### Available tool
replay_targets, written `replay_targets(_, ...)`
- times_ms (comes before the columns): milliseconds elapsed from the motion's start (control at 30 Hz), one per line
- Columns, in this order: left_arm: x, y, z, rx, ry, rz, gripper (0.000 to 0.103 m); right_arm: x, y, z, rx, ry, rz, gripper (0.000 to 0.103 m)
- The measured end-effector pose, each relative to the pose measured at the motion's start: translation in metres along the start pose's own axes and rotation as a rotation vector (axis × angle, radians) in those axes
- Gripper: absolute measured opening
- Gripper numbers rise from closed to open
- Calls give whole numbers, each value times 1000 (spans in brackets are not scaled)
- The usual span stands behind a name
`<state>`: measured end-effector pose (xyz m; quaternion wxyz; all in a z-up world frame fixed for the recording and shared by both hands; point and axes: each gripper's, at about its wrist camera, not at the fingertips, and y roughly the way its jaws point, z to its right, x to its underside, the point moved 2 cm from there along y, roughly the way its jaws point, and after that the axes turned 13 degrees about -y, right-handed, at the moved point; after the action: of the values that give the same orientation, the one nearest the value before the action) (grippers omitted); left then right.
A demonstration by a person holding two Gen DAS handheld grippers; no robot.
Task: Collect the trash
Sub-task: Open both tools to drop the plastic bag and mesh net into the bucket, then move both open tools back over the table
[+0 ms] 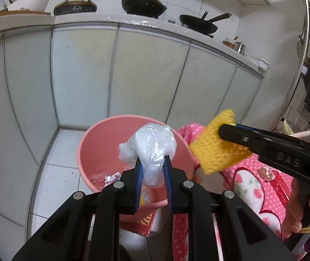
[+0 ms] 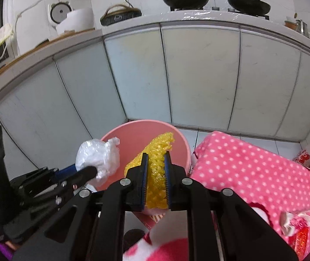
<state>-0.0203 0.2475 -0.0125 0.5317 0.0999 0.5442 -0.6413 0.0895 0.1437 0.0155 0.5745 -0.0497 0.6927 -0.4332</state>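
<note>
Crumpled plastic bag (image 1: 149, 150), light, soft and slippery, is pinched at its bunched lower end by the left tool (image 1: 153, 171) above the pink bin (image 1: 94, 143). Yellow mesh pad (image 2: 157, 169), limp and light, is clamped mid-body in the right tool (image 2: 156, 180) over the same bin.

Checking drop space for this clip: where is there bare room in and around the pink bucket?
Free: most of the pink bucket interior, apart from foil scraps low inside; white floor tiles between bucket and cabinet doors. Crowded: the bucket's right side, against the pink polka-dot blanket, and over its rim, where the plastic bag and yellow sponge hang.
</note>
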Motion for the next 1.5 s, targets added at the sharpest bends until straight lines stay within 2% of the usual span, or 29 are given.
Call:
replay_targets(333,4,36,-24,-55,-30,-54,18,-9,54,-22,5,-44,-77,14)
replay_targets(467,6,42,-29,-64,-33,-63,20,-11,66,-25,-14,-38,-108,19)
replay_targets(600,7,45,-31,-65,-36,-64,35,-11,69,-25,-28,-30,-117,22)
replay_targets(667,6,45,-31,-65,-36,-58,41,-12,69,-25,-34,-31,-114,31)
replay_targets(700,6,43,-31,-65,-36,-55,44,-14,70,-27,-34,-32,-113,33)
replay_targets(1100,3,19,-27,-51,-49,-22,44,-12,35,-16,-48,1,-37,34)
replay_targets(1500,0,-20,-3,-12,-40,9,44,5,-39,8,-48,49,60,34)
